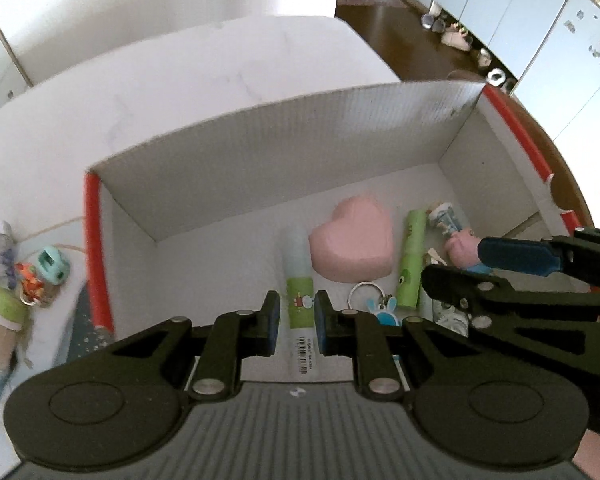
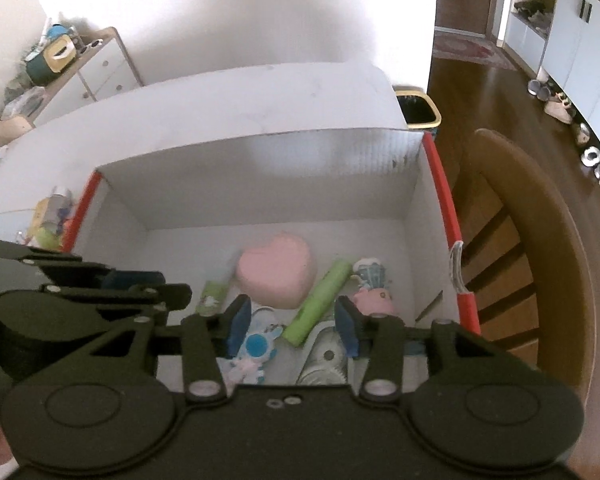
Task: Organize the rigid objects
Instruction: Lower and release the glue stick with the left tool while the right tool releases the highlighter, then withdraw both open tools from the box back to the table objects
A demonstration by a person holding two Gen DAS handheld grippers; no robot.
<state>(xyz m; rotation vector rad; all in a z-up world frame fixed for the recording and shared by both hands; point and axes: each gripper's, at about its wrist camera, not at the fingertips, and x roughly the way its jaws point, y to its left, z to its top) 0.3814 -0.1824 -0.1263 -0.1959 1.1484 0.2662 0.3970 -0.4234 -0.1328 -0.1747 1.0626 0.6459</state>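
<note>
A white cardboard box with red edges holds a pink heart case, a green tube, a pale glue stick, a pink pig figure, a blue rabbit keychain and a white round item. My left gripper is open over the box, its pads either side of the glue stick with gaps. My right gripper is open and empty above the green tube's end.
Small items lie left of the box on the white table: a teal toy, an orange figure, a green-capped jar. A wooden chair stands right of the box. A black bin sits behind.
</note>
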